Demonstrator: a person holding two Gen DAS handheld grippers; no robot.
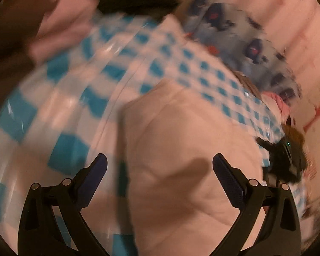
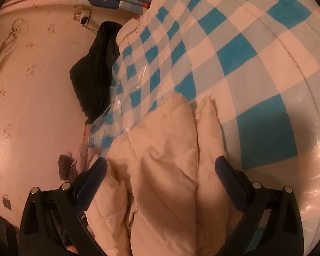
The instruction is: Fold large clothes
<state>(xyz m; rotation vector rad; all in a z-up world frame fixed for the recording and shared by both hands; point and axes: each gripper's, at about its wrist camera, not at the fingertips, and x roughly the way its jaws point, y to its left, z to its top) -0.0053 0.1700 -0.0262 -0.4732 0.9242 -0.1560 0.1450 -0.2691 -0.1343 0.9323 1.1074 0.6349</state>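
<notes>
Puffy cream quilted garment [image 2: 160, 162] lies bunched on the blue-and-white checked bedcover [image 2: 234, 49]. Left hand-held gripper [image 1: 160, 164] and right hand-held gripper [image 2: 161, 167] hover above it, fingers spread apart, empty.

Bedding and clutter along the wall

A blue-and-white checked sheet [image 2: 234, 49] covers the bed under a clear plastic film [image 2: 108, 117]. A black garment [image 2: 91, 74] lies bunched at the bed's edge against the pink patterned wall [image 2: 32, 85], below a wall socket [image 2: 82, 17] with a plug in it. A cartoon-print blue cloth [image 1: 241, 36] lies beyond the sheet, blurred in the left wrist view.
</notes>
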